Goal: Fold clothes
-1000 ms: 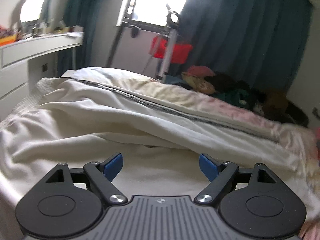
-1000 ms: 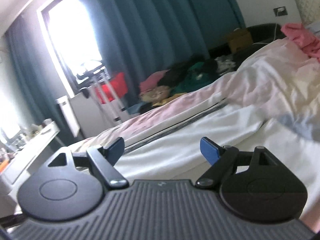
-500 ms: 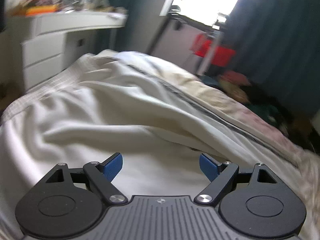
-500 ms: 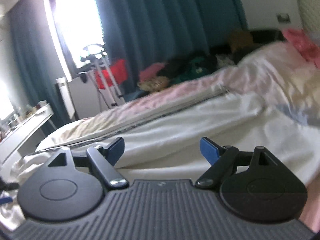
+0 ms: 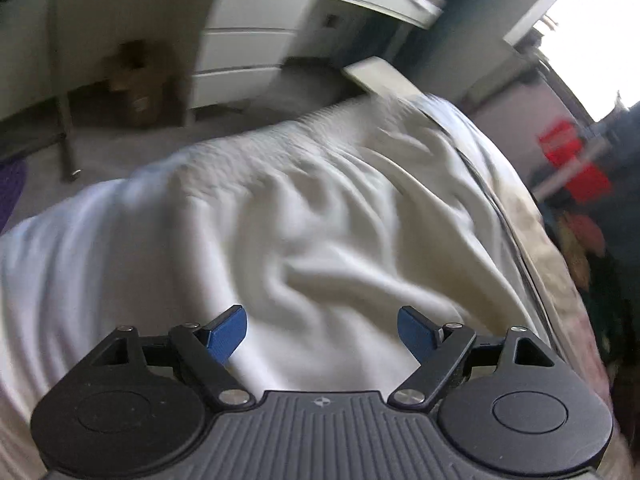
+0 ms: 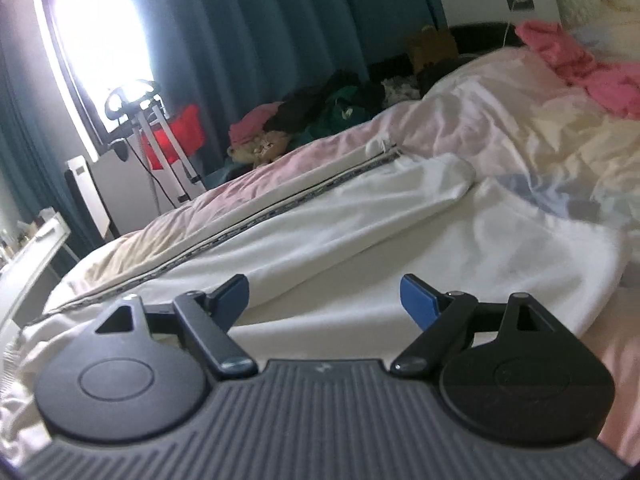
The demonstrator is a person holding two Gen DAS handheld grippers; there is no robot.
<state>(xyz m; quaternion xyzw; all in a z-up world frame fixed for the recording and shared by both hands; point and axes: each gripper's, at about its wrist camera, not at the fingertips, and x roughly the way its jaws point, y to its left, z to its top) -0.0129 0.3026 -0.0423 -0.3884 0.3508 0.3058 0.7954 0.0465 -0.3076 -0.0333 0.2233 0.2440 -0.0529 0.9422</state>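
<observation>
A large white garment (image 5: 280,232) lies rumpled across the bed, its folds blurred in the left wrist view. The same white garment (image 6: 360,232) stretches long across the bed in the right wrist view, one end (image 6: 448,176) rounded near the middle. My left gripper (image 5: 322,332) hovers open just above the cloth, nothing between its blue fingertips. My right gripper (image 6: 324,300) is also open over the near part of the garment, holding nothing.
The bed's pale duvet (image 6: 500,120) has a dark zipper seam (image 6: 280,208) beside the garment. Pink clothes (image 6: 580,64) lie near the headboard. A heap of clothes (image 6: 320,120) sits beyond the bed. White drawers (image 5: 248,48) stand past the bed's foot, with a red basket (image 5: 572,160) by the window.
The left gripper has swung left and tilted down, now facing the bed's foot and the drawers. The right gripper turned slightly and lowered toward the garment. Both stayed open.
</observation>
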